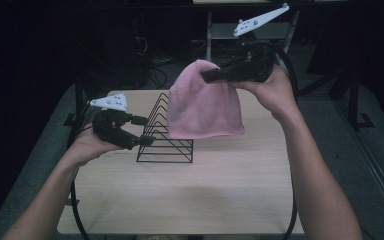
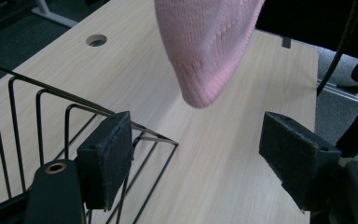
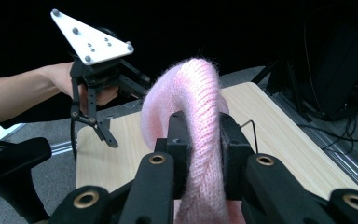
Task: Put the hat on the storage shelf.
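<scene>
A pink knitted hat (image 1: 205,102) hangs in the air above the table, pinched near its crown by my right gripper (image 1: 211,75). In the right gripper view both pads squeeze the pink hat (image 3: 200,116) at my right gripper (image 3: 203,144). My left gripper (image 1: 144,131) is held low at the left, jaws wide apart, right beside the black wire rack (image 1: 167,132). Its own view has my left gripper (image 2: 196,154) with nothing between its pads, the wire rack (image 2: 51,116) beside the left pad and the hat's brim (image 2: 205,51) dangling ahead.
The light wooden table (image 1: 190,190) has a round cable hole (image 2: 96,40) near its far edge. Dark furniture and cables stand behind the table. A metal rail runs along the floor at the right.
</scene>
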The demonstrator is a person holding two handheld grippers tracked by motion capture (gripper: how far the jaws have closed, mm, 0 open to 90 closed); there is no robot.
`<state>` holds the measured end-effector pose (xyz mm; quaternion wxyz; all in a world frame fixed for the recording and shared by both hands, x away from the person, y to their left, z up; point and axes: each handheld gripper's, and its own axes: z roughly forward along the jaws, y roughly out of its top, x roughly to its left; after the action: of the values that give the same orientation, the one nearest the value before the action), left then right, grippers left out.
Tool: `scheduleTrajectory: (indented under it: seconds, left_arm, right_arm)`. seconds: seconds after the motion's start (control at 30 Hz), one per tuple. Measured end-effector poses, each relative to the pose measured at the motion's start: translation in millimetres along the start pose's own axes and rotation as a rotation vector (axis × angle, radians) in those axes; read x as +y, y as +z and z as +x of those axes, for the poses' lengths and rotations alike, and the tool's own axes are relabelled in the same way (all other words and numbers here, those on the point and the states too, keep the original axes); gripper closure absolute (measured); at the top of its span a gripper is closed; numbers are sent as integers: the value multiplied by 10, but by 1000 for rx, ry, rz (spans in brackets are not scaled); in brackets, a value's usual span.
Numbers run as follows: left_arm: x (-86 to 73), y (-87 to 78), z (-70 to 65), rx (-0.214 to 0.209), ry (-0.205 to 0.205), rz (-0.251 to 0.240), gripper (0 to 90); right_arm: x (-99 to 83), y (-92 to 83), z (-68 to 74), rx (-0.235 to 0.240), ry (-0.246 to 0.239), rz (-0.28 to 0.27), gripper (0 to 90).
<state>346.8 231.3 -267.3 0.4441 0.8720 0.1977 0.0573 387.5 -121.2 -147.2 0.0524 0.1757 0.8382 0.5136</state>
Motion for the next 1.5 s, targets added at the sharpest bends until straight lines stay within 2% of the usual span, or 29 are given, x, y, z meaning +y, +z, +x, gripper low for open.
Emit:
scheduleTrajectory:
  seconds: [0.27, 0.4, 0.5, 0.57, 0.7, 0.77, 0.8, 0.9, 1.03, 1.37, 1.4, 1.5]
  left_arm:
    - [73, 62, 82, -33, -5, 9, 256]
    - [86, 89, 118, -57, -15, 14, 332]
    - [94, 114, 163, -93, -32, 32, 384]
    - [97, 120, 171, -94, -31, 35, 402]
    - [111, 123, 203, -83, -33, 50, 443]
    - [113, 114, 209, -85, -34, 54, 509]
    - [112, 109, 217, -85, -36, 53, 509]
    - [111, 79, 233, -83, -39, 54, 683]
    - [107, 39, 257, -72, -30, 51, 767]
    - [99, -31, 357, -18, -40, 53, 814]
    - [101, -54, 390, 1, -46, 63, 819]
    - [92, -83, 447, 19, -59, 67, 828]
  right_arm:
    - [117, 91, 17, 26, -7, -14, 779]
    - [171, 138, 32, 26, -20, -10, 779]
    - [213, 219, 31, 36, -30, 2, 779]
    - [221, 235, 32, 38, -29, 0, 780]
    - [272, 335, 41, 54, -37, -3, 780]
    - [302, 372, 52, 57, -48, -3, 779]
    - [302, 372, 52, 57, -48, -3, 779]
    - [362, 413, 70, 60, -55, -4, 780]
    - [385, 436, 62, 60, -61, -7, 780]
    - [376, 500, -35, 54, -42, -31, 779]
    - [372, 523, -67, 52, -39, -33, 779]
    - [369, 561, -109, 49, -33, -34, 779]
